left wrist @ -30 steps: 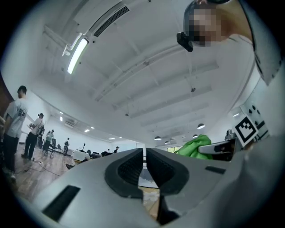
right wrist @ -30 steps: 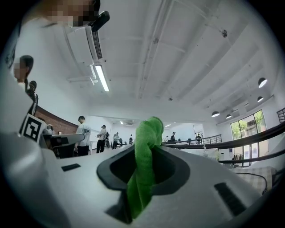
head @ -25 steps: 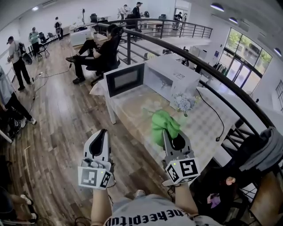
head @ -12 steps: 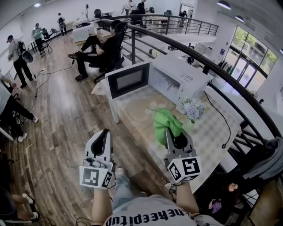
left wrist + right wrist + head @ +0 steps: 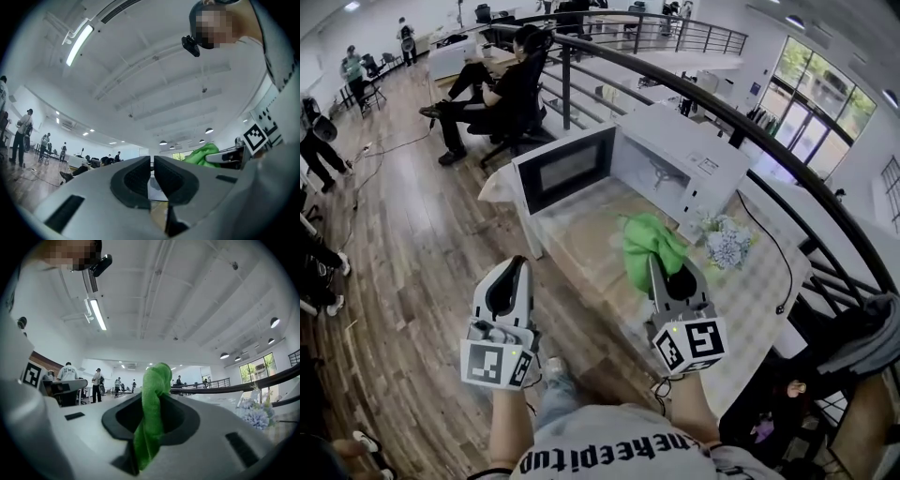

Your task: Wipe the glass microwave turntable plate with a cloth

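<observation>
A person stands at a worktop (image 5: 581, 246) holding a pair of tongs in each hand. The right tongs (image 5: 655, 265) are clamped on a green cloth (image 5: 649, 246). The cloth bunches above their tips and hangs over the worktop, just in front of a white microwave (image 5: 694, 155). In the right gripper view the cloth runs as a twisted strip pinched between the two pads.

The microwave's door (image 5: 565, 169) is swung wide open to the left and its cavity faces the person. The glass plate cannot be picked out inside it.

The left tongs (image 5: 516, 272) are held over the wooden floor (image 5: 412, 253) beside the worktop's near edge, well apart from the cloth. Their tips are pressed all but together, with nothing between them.

A bunch of pale flowers (image 5: 728, 246) stands on the worktop just right of the microwave. A black cable (image 5: 772, 255) trails across the surface beyond them. A dark railing (image 5: 741, 122) runs behind the microwave. Farther back on the same floor, a seated person (image 5: 502, 89) in black sits on a chair.
</observation>
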{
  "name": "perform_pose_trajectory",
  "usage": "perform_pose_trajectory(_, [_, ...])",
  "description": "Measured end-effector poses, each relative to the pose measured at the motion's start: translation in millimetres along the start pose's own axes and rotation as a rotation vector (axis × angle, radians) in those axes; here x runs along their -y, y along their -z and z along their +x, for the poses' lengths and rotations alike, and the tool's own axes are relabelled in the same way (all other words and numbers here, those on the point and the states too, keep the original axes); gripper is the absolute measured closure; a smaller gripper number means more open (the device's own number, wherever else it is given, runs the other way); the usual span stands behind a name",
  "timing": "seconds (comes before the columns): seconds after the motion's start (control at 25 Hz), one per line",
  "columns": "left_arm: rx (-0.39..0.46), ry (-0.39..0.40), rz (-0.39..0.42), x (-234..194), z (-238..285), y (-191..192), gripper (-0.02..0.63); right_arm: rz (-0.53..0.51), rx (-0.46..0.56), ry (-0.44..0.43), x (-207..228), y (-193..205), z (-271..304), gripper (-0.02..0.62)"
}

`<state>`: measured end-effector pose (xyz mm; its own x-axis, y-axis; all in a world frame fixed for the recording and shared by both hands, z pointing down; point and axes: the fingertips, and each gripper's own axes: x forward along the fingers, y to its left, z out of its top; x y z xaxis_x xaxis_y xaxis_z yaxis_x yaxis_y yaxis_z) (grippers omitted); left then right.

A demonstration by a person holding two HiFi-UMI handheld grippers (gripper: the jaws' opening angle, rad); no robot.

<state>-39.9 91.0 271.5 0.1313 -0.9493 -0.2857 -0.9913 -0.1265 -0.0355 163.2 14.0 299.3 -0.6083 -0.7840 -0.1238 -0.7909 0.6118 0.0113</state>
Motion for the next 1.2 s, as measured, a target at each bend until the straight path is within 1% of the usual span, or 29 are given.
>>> perform_pose_trajectory(0.36, [-0.004, 0.080, 0.000, -56.3, 61.8, 20.0, 0.583, 0.006, -0.004, 0.070, -1.5, 13.1, 73.0, 0.514])
perform_pose_trajectory(0.72, [0.000, 0.147, -0.015, -101.3, 99.9, 33.4, 0.583, 0.019, -0.008, 0.137, -8.6, 25.1, 121.9, 0.514])
perform_pose_trajectory(0.96, [0.004, 0.191, -0.019, -114.1, 119.6, 47.4, 0.583, 0.023, -0.026, 0.165, -9.9, 36.5, 140.4, 0.514])
perform_pose_trajectory(1.2, [-0.002, 0.217, -0.032, -114.7, 139.5, 60.9, 0.582, 0.075, -0.077, 0.202, 4.7, 57.3, 151.7, 0.514])
